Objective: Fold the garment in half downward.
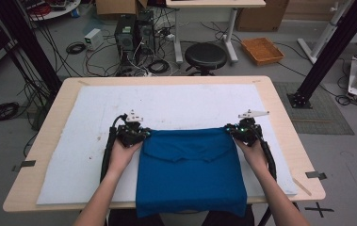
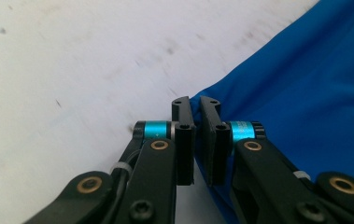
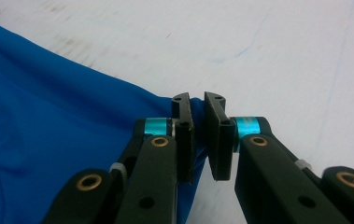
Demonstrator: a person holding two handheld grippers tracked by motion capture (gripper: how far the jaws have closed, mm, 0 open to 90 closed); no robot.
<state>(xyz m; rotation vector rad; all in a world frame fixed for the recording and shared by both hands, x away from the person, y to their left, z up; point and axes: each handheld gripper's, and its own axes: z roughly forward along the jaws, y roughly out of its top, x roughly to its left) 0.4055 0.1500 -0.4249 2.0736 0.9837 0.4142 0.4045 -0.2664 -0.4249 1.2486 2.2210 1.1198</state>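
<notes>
- Right now the left gripper (image 2: 196, 103) and right gripper (image 3: 198, 99) are each clamped on a far corner of the folded blue fabric garment (image 1: 190, 169), which lies on the white foam mat (image 1: 176, 101), near edge hanging off the table.
- Keep both pinches firm and move the hands together, level.
- Hold the far edge taut so the fold lands square.
- Probably several layers pinched; hard to tell.

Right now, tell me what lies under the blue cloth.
The blue cloth lies on the white sheet that covers the table; its near end hangs over the edge. Anything beneath the cloth is covered.
</notes>
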